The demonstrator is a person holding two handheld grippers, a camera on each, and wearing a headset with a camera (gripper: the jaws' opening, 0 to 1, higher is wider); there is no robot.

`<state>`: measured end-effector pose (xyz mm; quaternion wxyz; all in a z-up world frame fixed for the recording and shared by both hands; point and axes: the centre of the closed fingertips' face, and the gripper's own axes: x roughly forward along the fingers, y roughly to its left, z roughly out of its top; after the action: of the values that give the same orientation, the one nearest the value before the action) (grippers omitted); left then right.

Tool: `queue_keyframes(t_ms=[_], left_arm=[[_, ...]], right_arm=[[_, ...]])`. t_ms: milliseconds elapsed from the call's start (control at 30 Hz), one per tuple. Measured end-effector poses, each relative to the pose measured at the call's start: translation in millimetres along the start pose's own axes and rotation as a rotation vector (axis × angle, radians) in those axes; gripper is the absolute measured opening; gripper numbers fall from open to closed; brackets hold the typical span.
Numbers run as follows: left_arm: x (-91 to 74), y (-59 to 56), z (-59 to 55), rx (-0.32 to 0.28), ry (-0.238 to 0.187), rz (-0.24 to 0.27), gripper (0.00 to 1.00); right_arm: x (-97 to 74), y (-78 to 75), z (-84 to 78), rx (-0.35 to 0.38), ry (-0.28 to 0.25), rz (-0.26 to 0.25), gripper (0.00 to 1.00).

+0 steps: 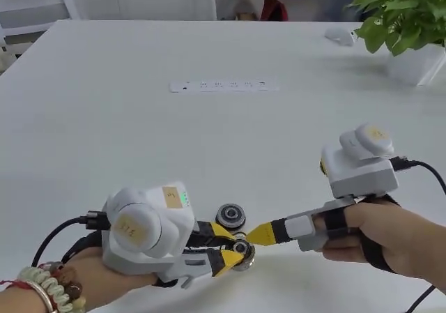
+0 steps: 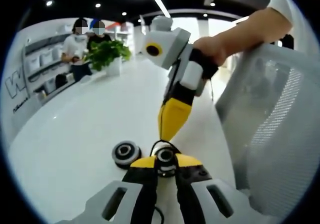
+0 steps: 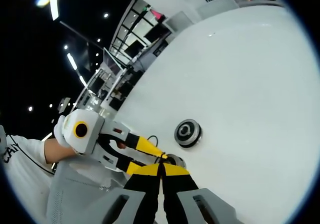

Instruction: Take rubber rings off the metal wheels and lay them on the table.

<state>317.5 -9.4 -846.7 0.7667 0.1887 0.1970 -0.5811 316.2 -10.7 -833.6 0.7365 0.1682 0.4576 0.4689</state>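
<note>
Right now your left hand-held gripper (image 1: 228,245) is pinching a metal wheel (image 2: 165,155) just above the surface (image 1: 209,139), near its front edge, and your right hand-held gripper (image 1: 254,236) has its yellow jaws pressed together with the tip on that wheel's rim. A thin dark loop sits at that tip in the left gripper view; it may be the rubber ring starting to lift, but it's too small to say whether any rubber sits between the jaws. Watch the risks. If you pull sideways before the ring is properly caught, the tip will likely skid off the metal, and a hard tug could twist the wheel out of the left pinch and send it rolling. A stretched ring that lets go may also snap away across the smooth white top. Now the count: two hand-held grippers; two metal wheels, one held, the second wheel (image 1: 231,215) lying flat just beside it with a dark band around it; one power strip (image 1: 224,86); one potted plant (image 1: 404,20).
</note>
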Motion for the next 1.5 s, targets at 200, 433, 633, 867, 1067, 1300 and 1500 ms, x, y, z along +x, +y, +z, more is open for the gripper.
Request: queue_keyframes(t_ms=[200, 433, 633, 867, 1067, 1300, 1500], left_arm=[[-6.4, 1.1, 4.4, 0.01, -0.002, -0.001, 0.13], [-20.5, 7.1, 25.2, -0.012, -0.073, 0.013, 0.21], [-32.6, 5.9, 41.6, 0.026, -0.104, 0.007, 0.27], [-45.8, 11.9, 41.3, 0.089, -0.085, 0.023, 0.4], [-56.8, 21.7, 41.1, 0.082, -0.082, 0.052, 0.5], [-66.2, 28.2, 47.4, 0.041, -0.106, 0.066, 0.59], [-76.9, 27.5, 54.1, 0.054, -0.112, 0.091, 0.64]], right_arm=[[-0.2, 0.3, 0.3, -0.004, -0.004, -0.011, 0.0], [-2.7, -1.5, 3.6, -0.001, -0.022, -0.027, 0.0], [-4.3, -3.7, 6.8, 0.002, -0.036, -0.032, 0.0], [-6.8, -5.3, 10.6, 0.011, -0.053, -0.036, 0.0], [-6.8, 3.5, 16.0, -0.006, -0.073, -0.021, 0.0], [-9.3, 13.2, 24.7, -0.016, -0.109, 0.007, 0.0], [-10.5, 17.4, 31.2, -0.036, -0.139, 0.016, 0.0]])
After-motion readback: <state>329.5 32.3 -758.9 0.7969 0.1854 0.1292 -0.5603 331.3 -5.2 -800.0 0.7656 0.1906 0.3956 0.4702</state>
